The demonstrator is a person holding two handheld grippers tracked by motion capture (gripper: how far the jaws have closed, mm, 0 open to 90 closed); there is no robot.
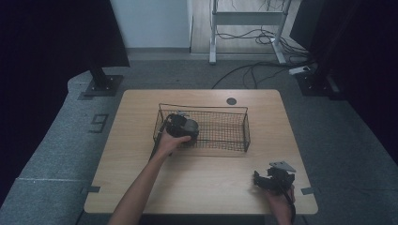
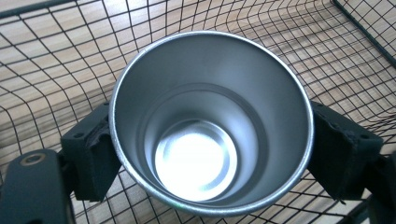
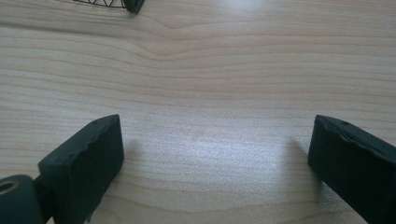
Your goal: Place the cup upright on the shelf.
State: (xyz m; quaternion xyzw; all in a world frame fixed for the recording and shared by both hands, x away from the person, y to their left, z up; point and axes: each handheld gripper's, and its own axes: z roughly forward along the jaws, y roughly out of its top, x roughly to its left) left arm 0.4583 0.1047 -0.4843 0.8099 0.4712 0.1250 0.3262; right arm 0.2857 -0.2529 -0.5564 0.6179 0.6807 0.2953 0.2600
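Observation:
A shiny metal cup [image 2: 210, 121] sits between the two black jaws of my left gripper [image 2: 210, 154], which is shut on its sides; I look straight into its empty bowl. Black wire mesh lies under and around the cup. From above, the left gripper [image 1: 180, 126] is inside the left end of the black wire basket [image 1: 225, 146] on the wooden table [image 1: 141, 187]. My right gripper [image 1: 265, 180] rests low over the table's front right, and in its own view the right gripper [image 3: 215, 154] is open over bare wood.
A round dark grommet [image 1: 231, 101] sits near the table's far edge. A corner of the basket [image 3: 116, 4] shows at the top of the right gripper view. Cables and a desk frame [image 1: 248, 28] lie on the floor beyond the table.

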